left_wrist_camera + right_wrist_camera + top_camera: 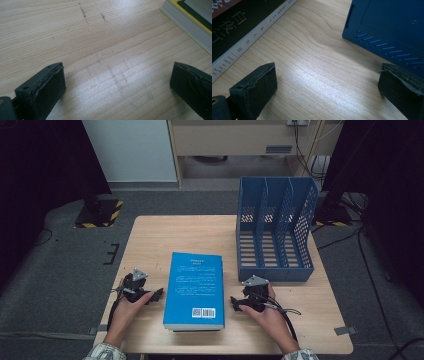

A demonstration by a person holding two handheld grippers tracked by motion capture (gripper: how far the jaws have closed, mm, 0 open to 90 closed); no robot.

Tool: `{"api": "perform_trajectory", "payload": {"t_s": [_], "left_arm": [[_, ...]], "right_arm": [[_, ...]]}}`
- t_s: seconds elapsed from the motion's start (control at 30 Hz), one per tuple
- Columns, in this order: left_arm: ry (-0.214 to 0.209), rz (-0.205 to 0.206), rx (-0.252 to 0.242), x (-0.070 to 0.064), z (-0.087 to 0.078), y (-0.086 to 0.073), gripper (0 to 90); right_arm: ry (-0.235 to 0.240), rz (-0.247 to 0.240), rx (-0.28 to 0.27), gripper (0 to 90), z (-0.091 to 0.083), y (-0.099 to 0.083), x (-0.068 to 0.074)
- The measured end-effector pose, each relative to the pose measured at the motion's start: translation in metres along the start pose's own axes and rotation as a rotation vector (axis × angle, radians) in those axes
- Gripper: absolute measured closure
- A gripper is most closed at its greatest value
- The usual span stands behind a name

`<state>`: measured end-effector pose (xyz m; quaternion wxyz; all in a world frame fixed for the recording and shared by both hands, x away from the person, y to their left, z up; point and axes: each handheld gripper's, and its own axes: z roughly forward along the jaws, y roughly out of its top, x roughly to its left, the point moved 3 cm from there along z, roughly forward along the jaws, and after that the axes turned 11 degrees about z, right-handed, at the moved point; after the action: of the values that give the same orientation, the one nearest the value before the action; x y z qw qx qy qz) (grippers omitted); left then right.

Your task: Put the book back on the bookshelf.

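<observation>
Books point(194, 290) were seen stacked flat in the lower centre of the high view, the top one with a bright blue cover and a small code near its lower edge. The left gripper point(156, 295) was held just left of the stack and the right gripper point(235, 303) just right of it, both with jaws wide apart and nothing between them. A blue file rack point(276, 230) was placed at the upper right on the pale wooden table point(150, 245), apart from the stack. Grey floor was seen around.
</observation>
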<state>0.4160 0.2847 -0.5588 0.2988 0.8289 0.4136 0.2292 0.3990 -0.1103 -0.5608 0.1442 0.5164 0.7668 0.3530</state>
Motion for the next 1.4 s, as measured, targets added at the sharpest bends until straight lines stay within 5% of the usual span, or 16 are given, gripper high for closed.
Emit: {"api": "perform_trajectory", "payload": {"t_s": [0.5, 0.6, 0.7, 0.8, 0.93, 1.17, 1.23, 1.3, 1.4], "left_arm": [[-0.021, 0.017, 0.013, 0.0, -0.005, 0.001, 1.7], [-0.036, -0.006, -0.025, 0.001, -0.012, 0.003, 3.1], [-0.043, -0.02, -0.076, -0.001, -0.027, 0.008, 3.6], [-0.038, -0.051, -0.127, -0.002, -0.043, 0.013, 3.9], [-0.041, -0.074, -0.183, -0.001, -0.067, 0.028, 4.4], [-0.08, -0.03, -0.235, -0.024, -0.094, 0.064, 6.7], [-0.127, -0.024, -0.229, -0.035, -0.093, 0.07, 6.5], [-0.138, 0.016, -0.208, -0.046, -0.089, 0.075, 6.1], [-0.164, 0.018, -0.189, -0.057, -0.078, 0.078, 6.7]], "right_arm": [[0.039, -0.036, 0.027, 2.6, -0.001, 0.001, -0.002], [0.054, -0.037, 0.056, 7.1, -0.007, 0.003, -0.002], [0.08, -0.056, 0.009, 7.7, -0.026, 0.011, 0.003], [0.115, -0.075, -0.094, 7.4, -0.06, 0.03, 0.015], [0.157, -0.091, -0.123, 7.0, -0.076, 0.043, 0.027], [0.296, -0.101, -0.139, 5.8, -0.08, 0.063, 0.066], [0.316, -0.111, -0.123, 5.5, -0.075, 0.066, 0.075], [0.325, -0.096, -0.122, 5.1, -0.071, 0.069, 0.08], [0.343, -0.058, -0.122, 5.0, -0.065, 0.074, 0.082]]}}
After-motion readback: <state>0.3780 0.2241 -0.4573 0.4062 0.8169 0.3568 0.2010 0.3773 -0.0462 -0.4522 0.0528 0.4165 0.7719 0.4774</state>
